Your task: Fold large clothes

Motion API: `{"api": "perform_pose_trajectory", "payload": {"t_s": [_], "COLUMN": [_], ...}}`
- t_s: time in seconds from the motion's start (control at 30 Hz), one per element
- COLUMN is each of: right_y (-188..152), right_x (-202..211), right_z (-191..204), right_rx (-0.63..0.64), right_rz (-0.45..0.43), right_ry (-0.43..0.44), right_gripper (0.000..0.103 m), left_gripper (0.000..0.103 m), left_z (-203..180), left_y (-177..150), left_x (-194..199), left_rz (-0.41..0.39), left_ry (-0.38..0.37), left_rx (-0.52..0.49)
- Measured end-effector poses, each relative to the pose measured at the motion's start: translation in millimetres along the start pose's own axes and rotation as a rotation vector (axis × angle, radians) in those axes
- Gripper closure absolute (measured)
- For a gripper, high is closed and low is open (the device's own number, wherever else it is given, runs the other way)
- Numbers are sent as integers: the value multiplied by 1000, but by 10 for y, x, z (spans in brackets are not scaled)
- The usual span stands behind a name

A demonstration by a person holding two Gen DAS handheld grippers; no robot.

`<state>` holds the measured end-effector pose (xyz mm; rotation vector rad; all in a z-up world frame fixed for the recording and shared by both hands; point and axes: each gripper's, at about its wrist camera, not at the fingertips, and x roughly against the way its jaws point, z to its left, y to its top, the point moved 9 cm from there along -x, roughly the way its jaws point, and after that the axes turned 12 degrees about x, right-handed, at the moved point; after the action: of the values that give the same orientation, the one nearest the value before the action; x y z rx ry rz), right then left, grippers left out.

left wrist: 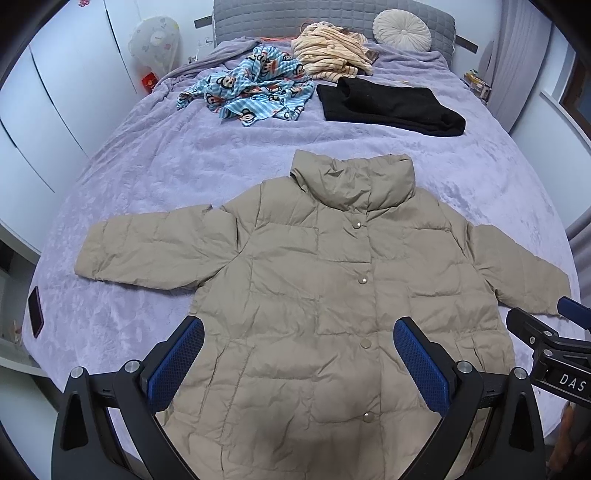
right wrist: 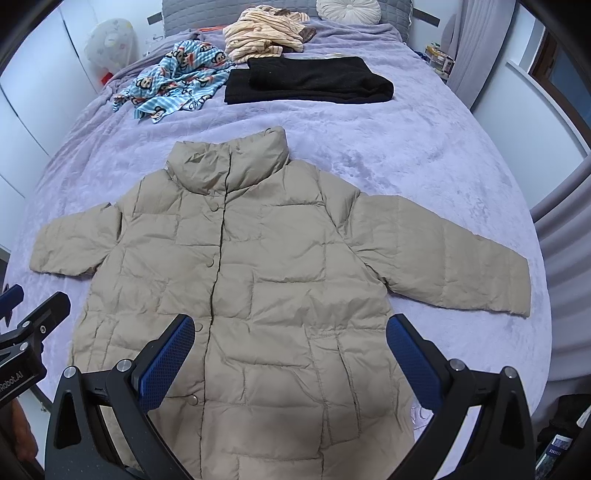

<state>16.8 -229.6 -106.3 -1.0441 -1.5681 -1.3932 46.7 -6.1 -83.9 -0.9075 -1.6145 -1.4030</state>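
Note:
A beige quilted puffer jacket (left wrist: 314, 280) lies flat and front-up on the lilac bed (left wrist: 147, 166), snaps closed, collar toward the headboard, both sleeves spread out. It also shows in the right wrist view (right wrist: 266, 273). My left gripper (left wrist: 299, 332) is open and empty, hovering above the jacket's lower front. My right gripper (right wrist: 291, 328) is open and empty above the jacket's lower right half. The right gripper's body (left wrist: 554, 343) shows at the right edge of the left wrist view.
A folded black garment (left wrist: 391, 105), a blue monkey-print cloth (left wrist: 251, 92) and a striped cream garment (left wrist: 332, 51) lie near the headboard with a round cushion (left wrist: 402, 29). A dark phone (left wrist: 36, 312) rests at the bed's left edge. White wardrobes (left wrist: 55, 74) stand left.

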Motion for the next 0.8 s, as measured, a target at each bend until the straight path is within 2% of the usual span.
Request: {"api": "perform_pose_trajectory", "payload": {"t_s": [0.8], "right_y": [22], "right_x": [15], "right_z": [-3], "right_rx": [0], "right_rz": [-7], "right_ry": [-3], "right_gripper": [0], "left_gripper": [0], "left_z": [22], "left_y": [7], "left_x": [2], "left_rz": [-2], "left_ry": [1], "left_rx": [0]}}
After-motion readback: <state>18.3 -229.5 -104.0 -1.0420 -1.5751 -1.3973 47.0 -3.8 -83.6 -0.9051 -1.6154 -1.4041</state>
